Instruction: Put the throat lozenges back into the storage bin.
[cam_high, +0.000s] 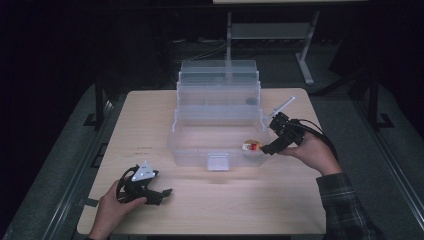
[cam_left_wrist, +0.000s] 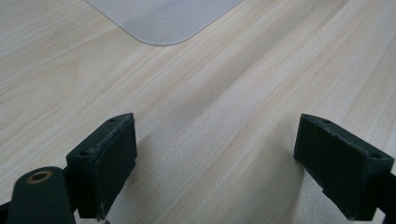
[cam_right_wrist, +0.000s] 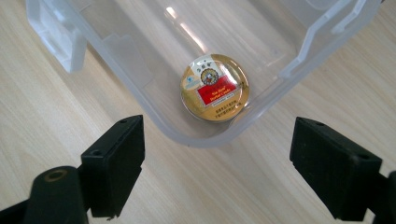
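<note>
A clear plastic tiered box (cam_high: 218, 120) stands open at the table's middle. In the near right corner of its bottom tray (cam_right_wrist: 154, 98) lies a small round gold tin (cam_right_wrist: 215, 87) with a red label (cam_high: 249, 146). My right gripper (cam_high: 266, 148) hovers just outside that corner, open, with nothing between its jaws (cam_right_wrist: 217, 168). My left gripper (cam_high: 165, 192) rests low over the bare wood at the near left, open and empty (cam_left_wrist: 215, 163). A rounded corner of the clear box (cam_left_wrist: 163, 18) shows ahead of it.
The light wooden table (cam_high: 150, 125) has bare room to the left and in front of the box. A latch tab (cam_high: 218, 162) juts from the box's front wall. Beyond the table stand a dark floor and a metal desk frame (cam_high: 305, 55).
</note>
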